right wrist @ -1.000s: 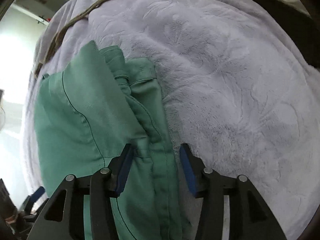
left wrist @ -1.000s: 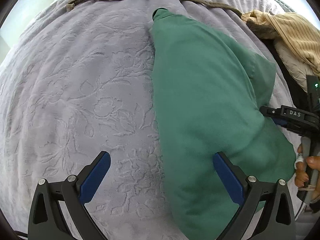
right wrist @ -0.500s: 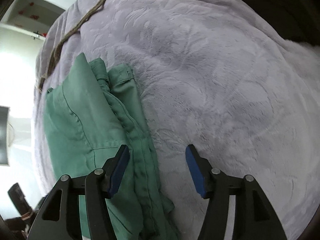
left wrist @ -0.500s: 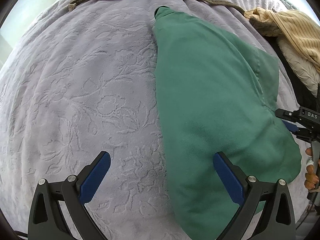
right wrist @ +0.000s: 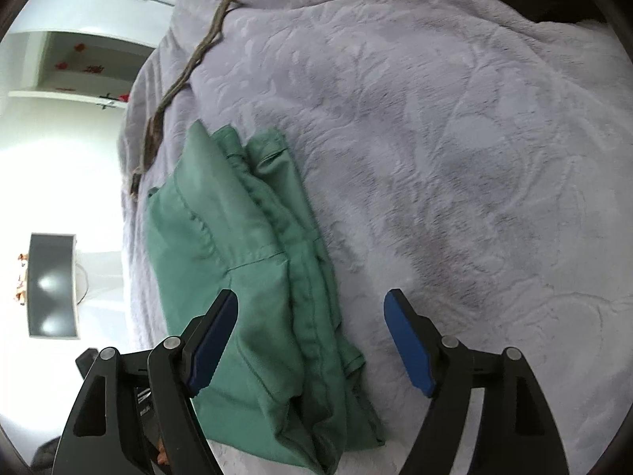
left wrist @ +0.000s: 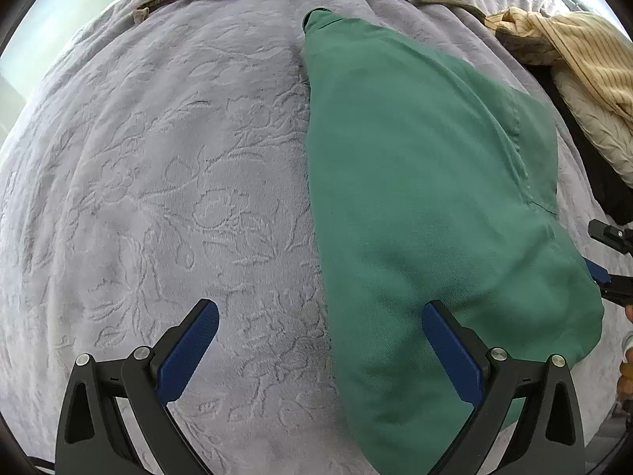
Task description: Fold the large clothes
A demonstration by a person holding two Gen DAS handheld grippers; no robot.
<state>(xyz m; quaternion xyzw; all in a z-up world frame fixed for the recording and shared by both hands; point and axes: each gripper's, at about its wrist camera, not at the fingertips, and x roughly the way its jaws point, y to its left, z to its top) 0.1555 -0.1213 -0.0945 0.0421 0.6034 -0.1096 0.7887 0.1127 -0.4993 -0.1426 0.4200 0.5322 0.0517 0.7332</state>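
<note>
Green garment (right wrist: pixel 253 277) lies folded on blanket (left wrist: pixel 158 198) — both grippers' jaws spread, right's just widened, pinching nothing.

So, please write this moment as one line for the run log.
garment: green garment folded on lilac blanket | left gripper: open, holds nothing | right gripper: open, jaws just opened, over garment edge, no grip

Bright daylight, blown out white at the left edge of the right wrist view. Heavy fisheye bending with dark corners, soft shadows, focus pretty sharp overall.
</note>
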